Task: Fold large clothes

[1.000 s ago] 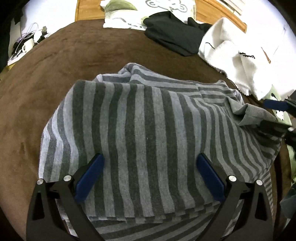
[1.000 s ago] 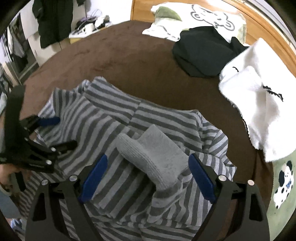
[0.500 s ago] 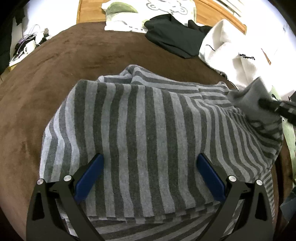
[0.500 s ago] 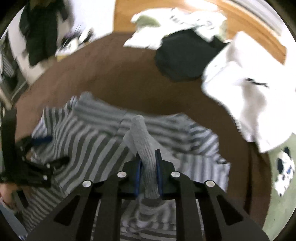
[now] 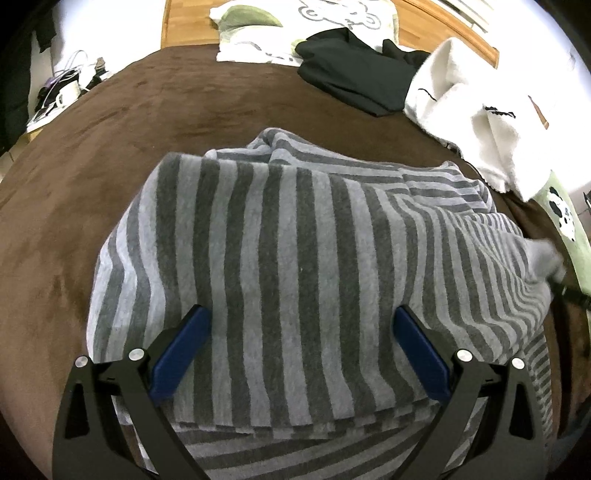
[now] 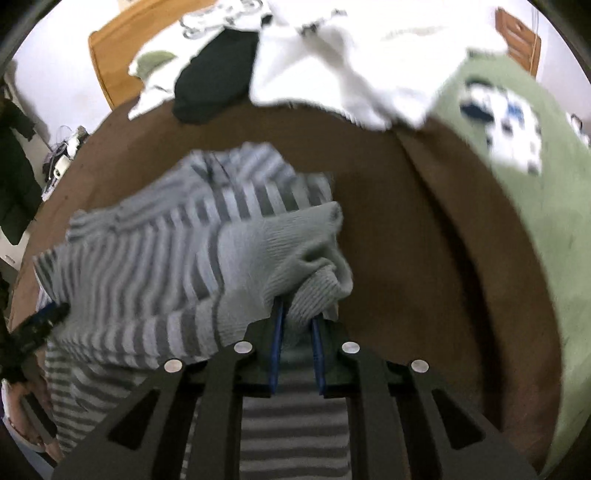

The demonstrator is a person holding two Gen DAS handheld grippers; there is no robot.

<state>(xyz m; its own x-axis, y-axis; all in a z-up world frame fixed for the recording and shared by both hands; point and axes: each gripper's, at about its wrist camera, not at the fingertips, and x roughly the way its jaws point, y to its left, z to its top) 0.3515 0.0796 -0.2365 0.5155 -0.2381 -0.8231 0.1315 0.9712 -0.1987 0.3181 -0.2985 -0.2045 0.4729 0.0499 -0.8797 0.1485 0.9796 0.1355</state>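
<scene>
A grey striped sweater (image 5: 295,258) lies partly folded on the brown bed cover (image 5: 110,166). My left gripper (image 5: 299,350) hovers open just over its near folded edge, blue pads wide apart on either side. In the right wrist view my right gripper (image 6: 297,325) is shut on the plain grey ribbed cuff (image 6: 295,251) of the sweater's sleeve, and the striped sleeve (image 6: 155,254) trails off to the left. From the left wrist view the same cuff (image 5: 543,254) shows at the sweater's right edge with the right gripper's dark tip beside it.
A black garment (image 5: 354,74) and a white fleece garment (image 5: 476,122) lie at the far side of the bed, before white printed pillows (image 5: 295,33) and a wooden headboard (image 5: 436,29). A green blanket (image 6: 535,184) lies to the right. A person's hand (image 6: 22,406) shows at the lower left.
My right gripper shut on the grey cuff, then pulled it out to the right of the sweater while rolling. The left gripper stayed put and open.
</scene>
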